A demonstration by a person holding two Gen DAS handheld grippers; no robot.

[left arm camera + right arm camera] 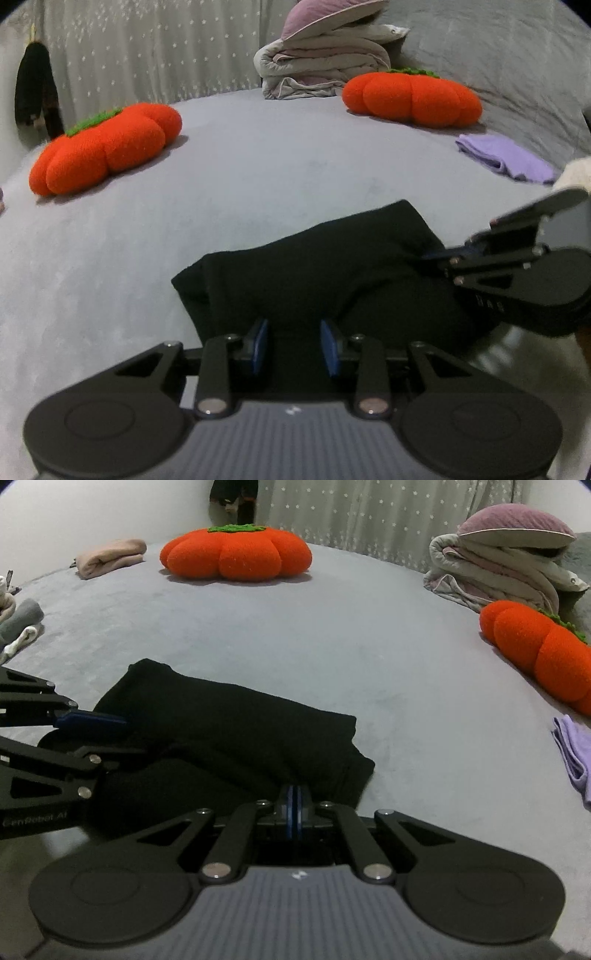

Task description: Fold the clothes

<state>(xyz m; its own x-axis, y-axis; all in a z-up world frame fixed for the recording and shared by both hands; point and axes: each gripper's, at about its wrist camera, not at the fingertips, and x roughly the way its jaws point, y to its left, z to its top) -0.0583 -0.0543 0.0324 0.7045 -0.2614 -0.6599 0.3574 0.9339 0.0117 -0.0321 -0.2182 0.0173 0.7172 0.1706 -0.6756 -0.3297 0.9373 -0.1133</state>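
Observation:
A black garment [314, 269], partly folded, lies on the grey bed [258, 177]. My left gripper [295, 343] is open at the garment's near edge, and its blue pads [260, 345] straddle black cloth. In the right wrist view the left gripper [125, 738] reaches in from the left over the black garment [229, 723]. My right gripper [295, 803] is shut, its pads pressed together at the garment's near right edge and apparently pinching the cloth. The left wrist view shows the right gripper [430, 256] with its tip at the garment's right side.
Two orange pumpkin cushions [107, 144] [413, 98] sit on the bed, with a stack of folded bedding [325, 70] behind. A folded lavender cloth [506, 157] lies to the right. A pink folded cloth [110, 555] and grey and white clothes [20, 624] lie far left.

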